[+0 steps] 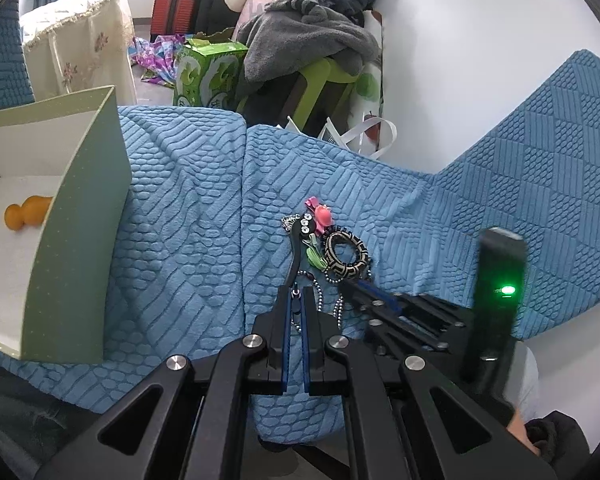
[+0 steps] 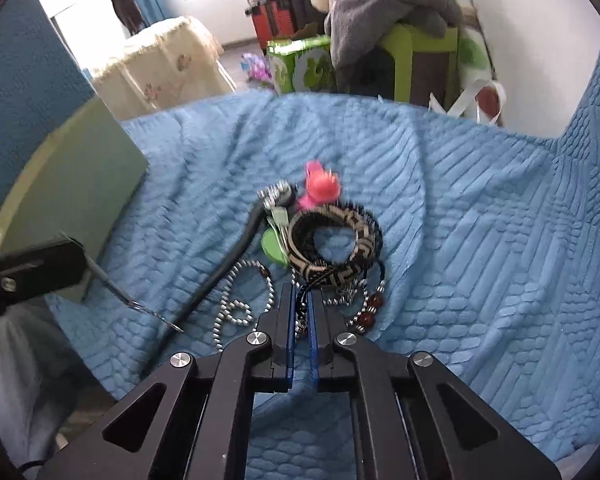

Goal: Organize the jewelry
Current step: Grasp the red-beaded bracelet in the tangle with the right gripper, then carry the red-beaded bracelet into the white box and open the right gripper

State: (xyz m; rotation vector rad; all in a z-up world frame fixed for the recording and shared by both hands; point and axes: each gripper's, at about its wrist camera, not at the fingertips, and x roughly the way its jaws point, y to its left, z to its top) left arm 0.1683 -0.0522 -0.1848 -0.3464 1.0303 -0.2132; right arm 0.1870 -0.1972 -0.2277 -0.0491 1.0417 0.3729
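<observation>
A heap of jewelry lies on the blue sofa cover: a black-and-tan woven bangle point(image 1: 346, 255) point(image 2: 334, 242), a pink clip point(image 1: 321, 216) point(image 2: 322, 188), a green piece point(image 1: 314, 258) point(image 2: 274, 250), silver bead chains point(image 2: 236, 308) and a black cord with brown beads point(image 2: 370, 312). My left gripper point(image 1: 296, 294) is shut on the end of a long black hair clip point(image 1: 298, 246) point(image 2: 224, 268). My right gripper point(image 2: 300, 294) is shut on a black cord at the heap's near edge; it also shows in the left wrist view point(image 1: 352, 286).
A green box with a white inside point(image 1: 84, 216) point(image 2: 80, 176) stands open at the left; an orange gourd-shaped piece point(image 1: 28, 212) lies in it. The sofa back point(image 1: 540, 168) rises at the right. Clutter, a green carton point(image 1: 208, 72) and clothes lie beyond the sofa edge.
</observation>
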